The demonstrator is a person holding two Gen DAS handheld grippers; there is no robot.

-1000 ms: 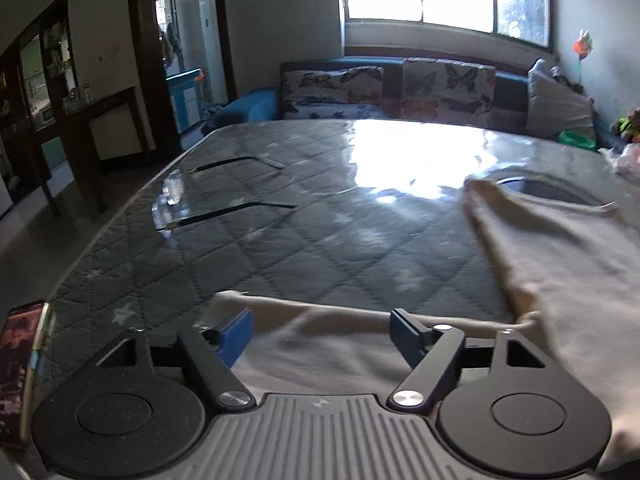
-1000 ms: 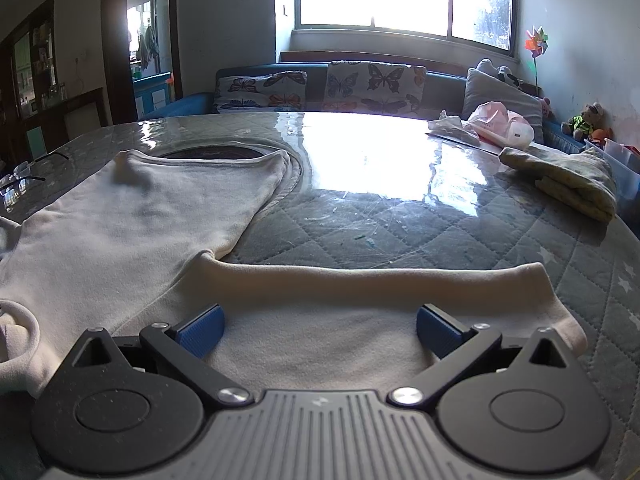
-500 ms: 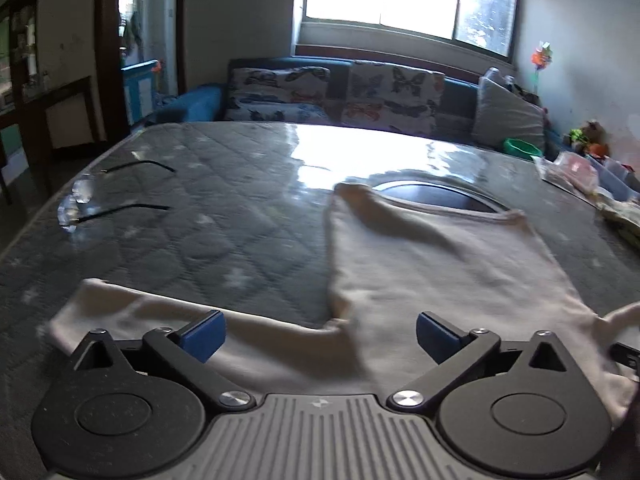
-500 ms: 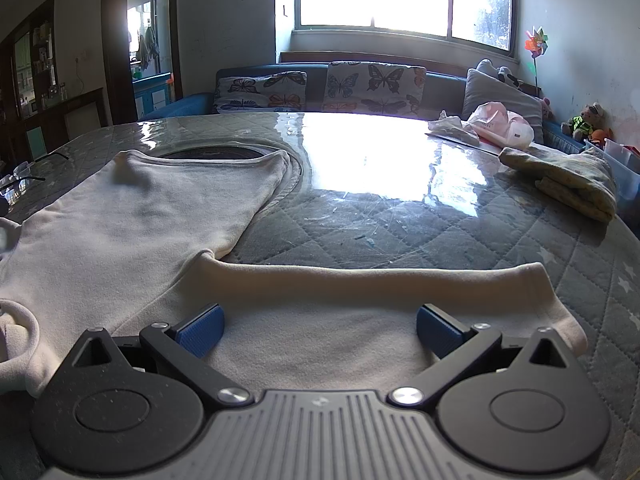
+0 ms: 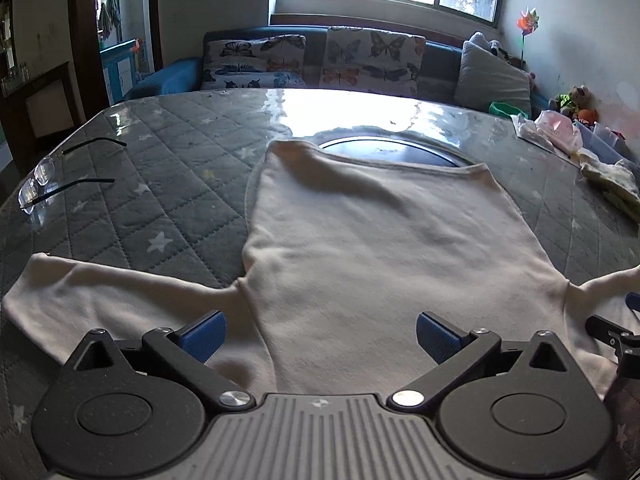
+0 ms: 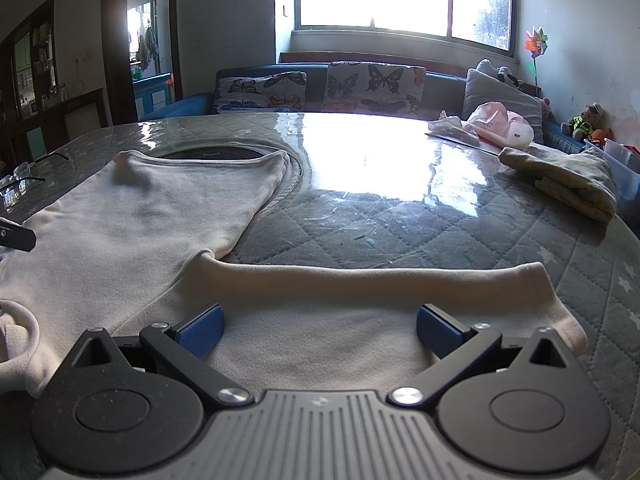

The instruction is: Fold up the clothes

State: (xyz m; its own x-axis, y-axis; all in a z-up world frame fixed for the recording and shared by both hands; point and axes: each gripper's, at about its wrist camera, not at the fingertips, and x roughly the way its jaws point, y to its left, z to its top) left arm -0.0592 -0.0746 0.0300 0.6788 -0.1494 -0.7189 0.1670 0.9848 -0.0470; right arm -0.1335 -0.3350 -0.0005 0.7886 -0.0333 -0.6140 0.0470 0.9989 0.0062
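A cream long-sleeved top (image 5: 380, 240) lies flat on the quilted table, hem away from me, both sleeves spread out sideways. My left gripper (image 5: 318, 332) is open and empty, hovering over the top's near edge by the left sleeve (image 5: 100, 300). My right gripper (image 6: 318, 326) is open and empty over the right sleeve (image 6: 360, 292), whose cuff (image 6: 560, 312) lies to the right. The top's body (image 6: 140, 220) shows at left in the right wrist view. The right gripper's edge (image 5: 616, 332) shows at far right in the left wrist view.
A pair of glasses (image 5: 44, 184) lies at the table's left edge. A folded patterned cloth (image 6: 572, 184) and pink and white items (image 6: 500, 128) sit at the far right. A round dark inset (image 5: 388, 152) is under the hem. A sofa (image 5: 320, 64) stands behind.
My left gripper has swung right, from the left sleeve's end to face the middle of the top. The right gripper has stayed still. The top has not moved.
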